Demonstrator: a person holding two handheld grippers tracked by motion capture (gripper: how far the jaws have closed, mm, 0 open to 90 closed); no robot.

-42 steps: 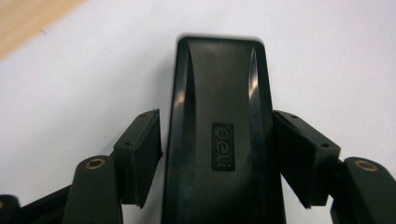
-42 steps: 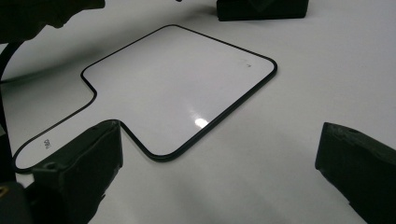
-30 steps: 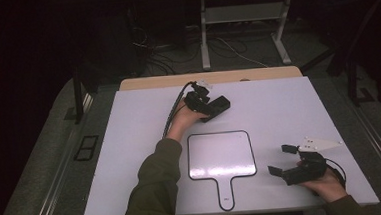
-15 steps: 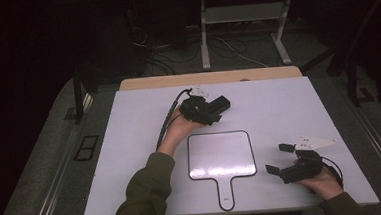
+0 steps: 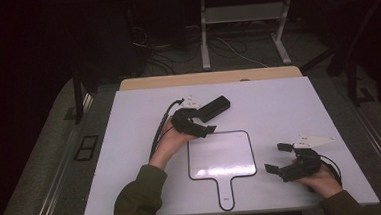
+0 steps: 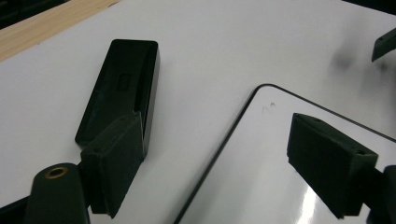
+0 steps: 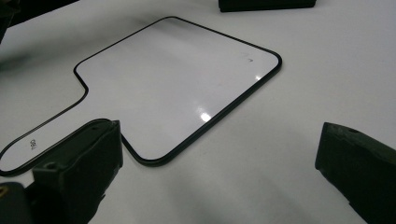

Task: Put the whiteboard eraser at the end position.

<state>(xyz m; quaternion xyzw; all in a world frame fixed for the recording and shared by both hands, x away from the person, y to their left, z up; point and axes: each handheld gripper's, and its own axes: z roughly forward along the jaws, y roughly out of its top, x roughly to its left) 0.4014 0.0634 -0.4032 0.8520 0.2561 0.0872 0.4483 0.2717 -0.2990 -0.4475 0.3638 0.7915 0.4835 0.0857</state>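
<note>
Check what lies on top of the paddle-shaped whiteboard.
Nothing rests on the whiteboard; only a faint mark near one corner. The left gripper hangs open over its far-left edge, hiding that corner in the high view.

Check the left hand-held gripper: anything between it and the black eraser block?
Nothing visible. The left hand-held gripper is open beside the black eraser block, with one jaw at the block's near end. The paddle whiteboard lies off to the side, under the other jaw.

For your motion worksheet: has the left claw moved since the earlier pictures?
Yes. The left claw has drawn back toward the person, off the black bar, and is open near the whiteboard top edge.
</note>
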